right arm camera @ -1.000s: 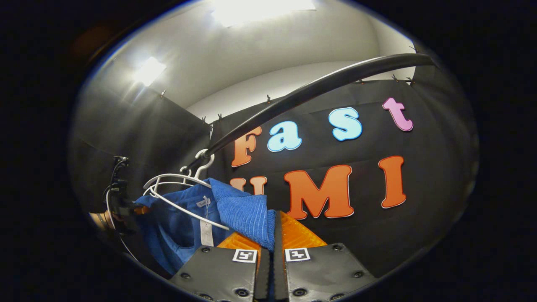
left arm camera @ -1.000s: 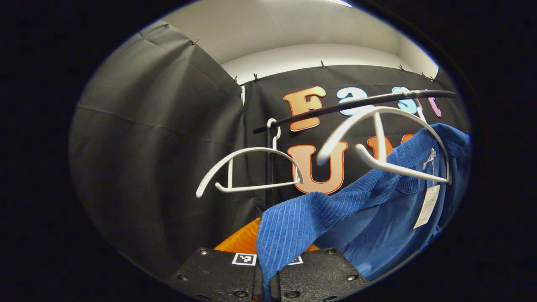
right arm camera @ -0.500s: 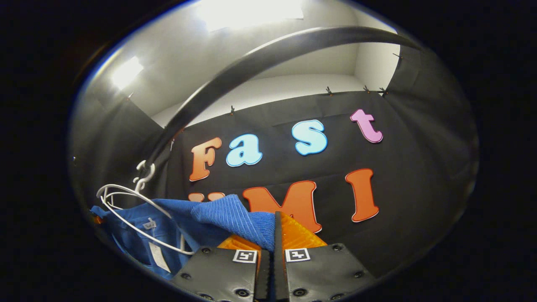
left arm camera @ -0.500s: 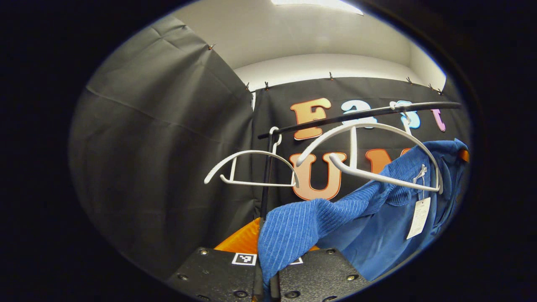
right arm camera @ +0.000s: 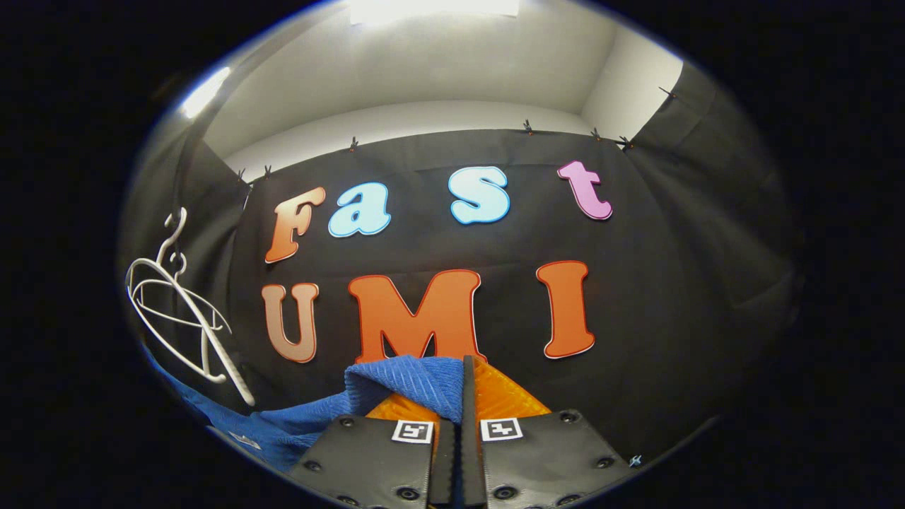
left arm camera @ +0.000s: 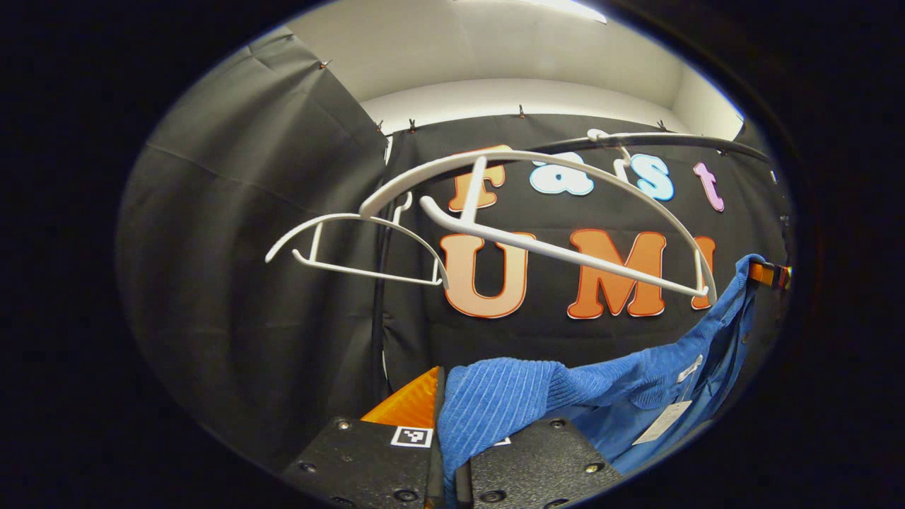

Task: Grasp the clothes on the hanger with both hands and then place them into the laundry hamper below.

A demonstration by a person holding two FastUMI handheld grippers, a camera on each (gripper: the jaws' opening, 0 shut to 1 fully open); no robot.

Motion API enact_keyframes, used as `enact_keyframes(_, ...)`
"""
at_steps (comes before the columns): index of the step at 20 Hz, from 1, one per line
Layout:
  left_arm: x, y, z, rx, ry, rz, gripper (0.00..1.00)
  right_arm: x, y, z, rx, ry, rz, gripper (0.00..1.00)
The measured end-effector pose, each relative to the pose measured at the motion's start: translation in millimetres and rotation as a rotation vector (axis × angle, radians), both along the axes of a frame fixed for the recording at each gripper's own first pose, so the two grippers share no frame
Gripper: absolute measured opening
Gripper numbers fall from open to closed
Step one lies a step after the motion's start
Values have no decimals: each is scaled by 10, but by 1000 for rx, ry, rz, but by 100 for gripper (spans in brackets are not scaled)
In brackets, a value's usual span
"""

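A bright blue garment (left arm camera: pixel 509 399), ribbed with fine vertical lines, carries a pale tag (left arm camera: pixel 662 423). Two plain white hangers (left arm camera: pixel 558 205) hang from a black rail (left arm camera: pixel 679 139).

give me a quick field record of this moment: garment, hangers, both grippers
garment: blue ribbed garment, off the hanger, stretched between both grippers
near hanger: white hanger, bare, on the black rail
far hanger: second white hanger, bare
left gripper: jaws shut on the garment's edge
right gripper: jaws shut on the other edge
hamper: unseen here
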State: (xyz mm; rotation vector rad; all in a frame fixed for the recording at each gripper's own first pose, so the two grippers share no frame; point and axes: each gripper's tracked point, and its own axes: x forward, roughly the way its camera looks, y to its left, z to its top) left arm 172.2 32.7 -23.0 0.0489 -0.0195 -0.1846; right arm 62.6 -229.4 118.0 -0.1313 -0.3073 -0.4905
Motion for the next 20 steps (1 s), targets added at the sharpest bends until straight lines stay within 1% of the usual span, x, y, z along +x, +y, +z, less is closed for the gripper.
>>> enact_keyframes(3,-72,-87,-133,-2,35,-8,7,-106,83,14,-60,15,1,11)
enact_keyframes(5,-175,-93,-194,7,49,0,7,-182,139,3,-65,24,21,11)
enact_keyframes(6,-187,-104,-220,9,57,-4,7,-195,190,-23,-55,31,45,11)
enact_keyframes(7,-213,-126,-264,13,70,-13,7,-189,275,-70,-43,39,85,15)
enact_keyframes(9,-252,-172,-380,35,105,-30,7,-134,488,-220,-15,65,179,7)
enact_keyframes(10,-299,-208,-448,43,121,-37,7,-98,588,-340,0,92,217,15)
enact_keyframes(11,-354,-271,-507,42,133,-52,7,-61,700,-493,11,126,252,11)
enact_keyframes(13,-485,-460,-682,24,173,-90,7,24,943,-840,34,206,314,11)
enact_keyframes(15,-584,-661,-952,2,238,-117,7,111,1236,-1219,81,283,382,11)
enact_keyframes(17,-682,-840,-1326,-11,332,-140,7,192,1492,-1640,130,365,439,11)
enact_keyframes(19,-830,-992,-1779,-34,454,-151,7,225,1663,-2045,166,472,477,11)
enact_keyframes(20,-871,-1060,-1975,-70,513,-147,7,264,1750,-2316,181,530,491,7)
